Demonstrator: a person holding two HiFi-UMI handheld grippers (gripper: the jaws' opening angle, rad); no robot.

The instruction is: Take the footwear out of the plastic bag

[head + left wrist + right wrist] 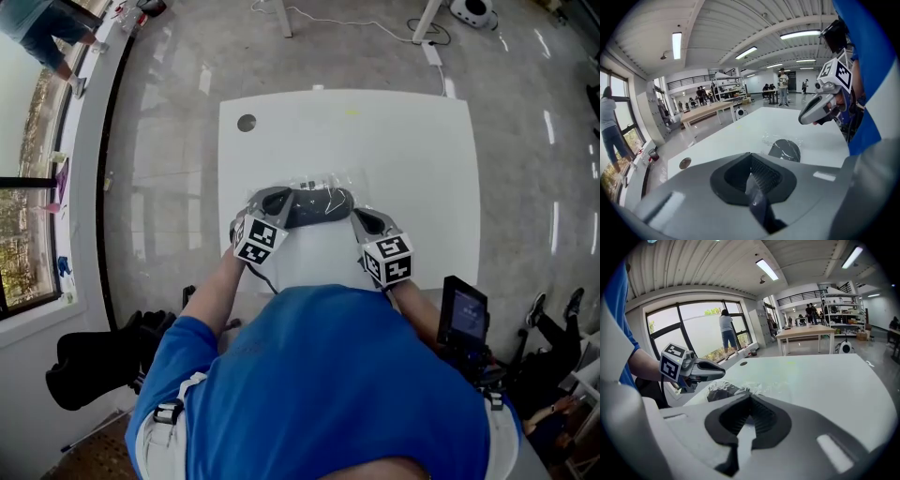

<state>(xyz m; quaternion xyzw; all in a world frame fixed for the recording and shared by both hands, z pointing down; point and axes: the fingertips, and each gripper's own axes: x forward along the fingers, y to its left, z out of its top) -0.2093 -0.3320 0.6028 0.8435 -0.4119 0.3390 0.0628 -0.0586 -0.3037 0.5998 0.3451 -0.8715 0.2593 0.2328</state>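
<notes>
Left gripper (274, 199), right gripper (364, 217): both closed, empty | plastic bag (328, 179) holding footwear (314, 207) lies between them | risk: you pinch film only, so the bag slides or tears.

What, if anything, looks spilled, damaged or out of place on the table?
Nothing stands out. The dark footwear lies inside the clear, crinkled bag on the white table, with no tear visible. The left gripper and right gripper flank it, both shut and empty.
</notes>
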